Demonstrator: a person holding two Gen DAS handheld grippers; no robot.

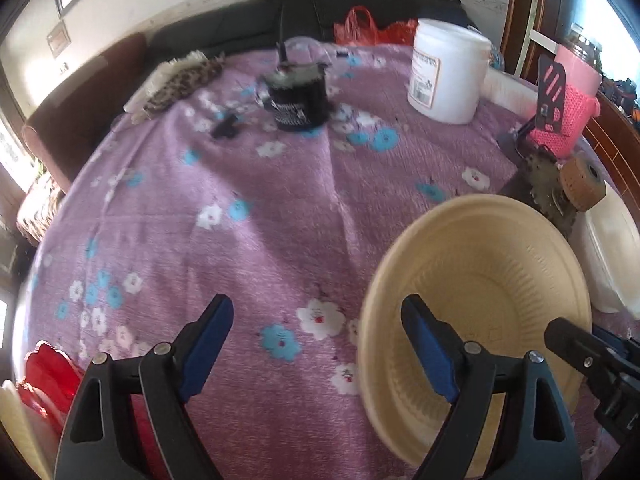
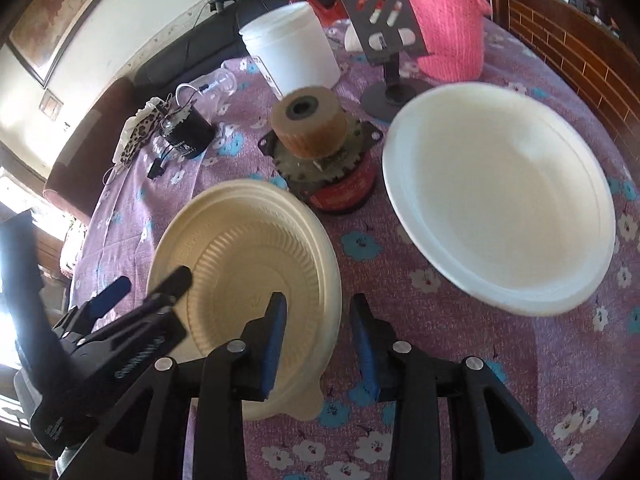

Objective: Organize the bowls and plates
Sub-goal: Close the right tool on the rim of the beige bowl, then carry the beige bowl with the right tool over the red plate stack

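**Beige bowl between two claws, white plate off to the right**

The beige bowl (image 2: 248, 292) sits on the desk (image 1: 240, 208) under a purple flowered cloth. The left claw (image 1: 320, 344) has its fingers spread wide apart, holding nothing; its right finger (image 1: 430, 352) reaches in front of the bowl's (image 1: 476, 320) hollow, while the other hangs over bare cloth. Whether that finger touches the bowl cannot be told.

In the right wrist view the right claw (image 2: 320, 344) stands partly parted and empty, its left finger over the bowl's near rim, its right finger over the cloth just beside it. The white plate (image 2: 500, 200) lies apart, further right, its edges smeared by blur.

Behind the bowl stands a red tin (image 2: 344, 192) topped with a toothed disc and a tan roll (image 2: 308, 124). A red object (image 1: 48, 376) at the left view's lower corner is cut off and unclear.
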